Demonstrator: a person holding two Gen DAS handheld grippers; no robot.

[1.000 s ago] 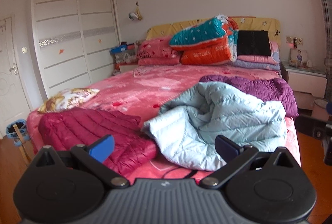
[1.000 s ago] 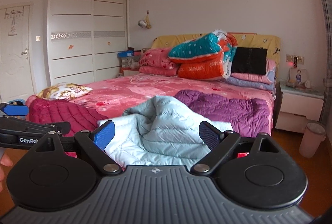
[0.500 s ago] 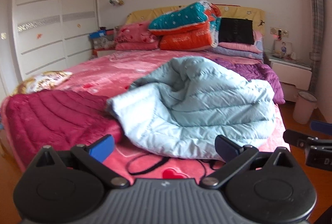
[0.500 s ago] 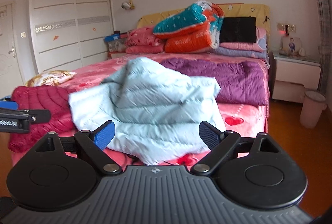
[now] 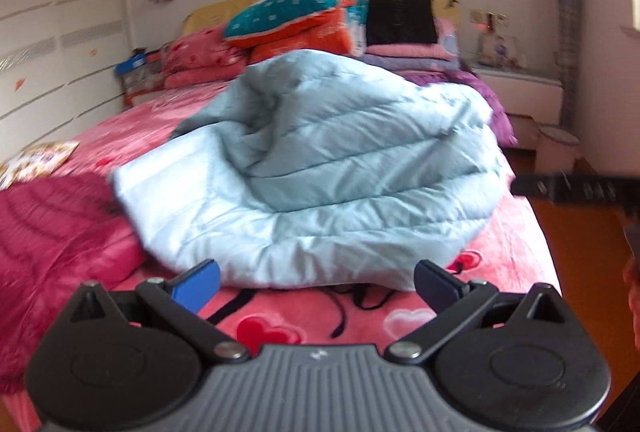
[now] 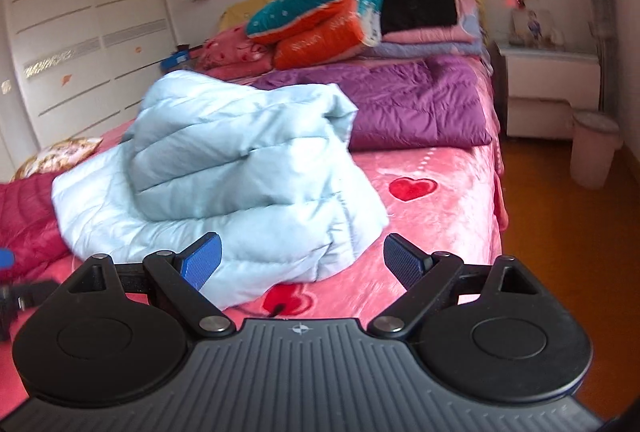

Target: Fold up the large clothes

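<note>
A crumpled light blue puffer jacket (image 5: 320,168) (image 6: 224,172) lies heaped near the foot of the pink bed (image 5: 500,260) (image 6: 436,184). My left gripper (image 5: 316,284) is open just in front of its near hem, holding nothing. My right gripper (image 6: 302,258) is open too, close before the jacket's right corner. A dark red quilted jacket (image 5: 52,240) (image 6: 24,216) lies to the left of the blue one. A purple jacket (image 6: 408,104) (image 5: 488,100) is spread behind it to the right.
Stacked pillows and folded bedding (image 6: 344,16) fill the head of the bed. A white nightstand (image 6: 548,88) and a pale bin (image 6: 592,148) stand on the wooden floor at the right. A white wardrobe (image 6: 80,24) lines the left wall. A black cord (image 5: 356,300) lies under the jacket's hem.
Both grippers have come forward and lower toward the blue jacket, which now fills more of each view. Both jaws stayed open.
</note>
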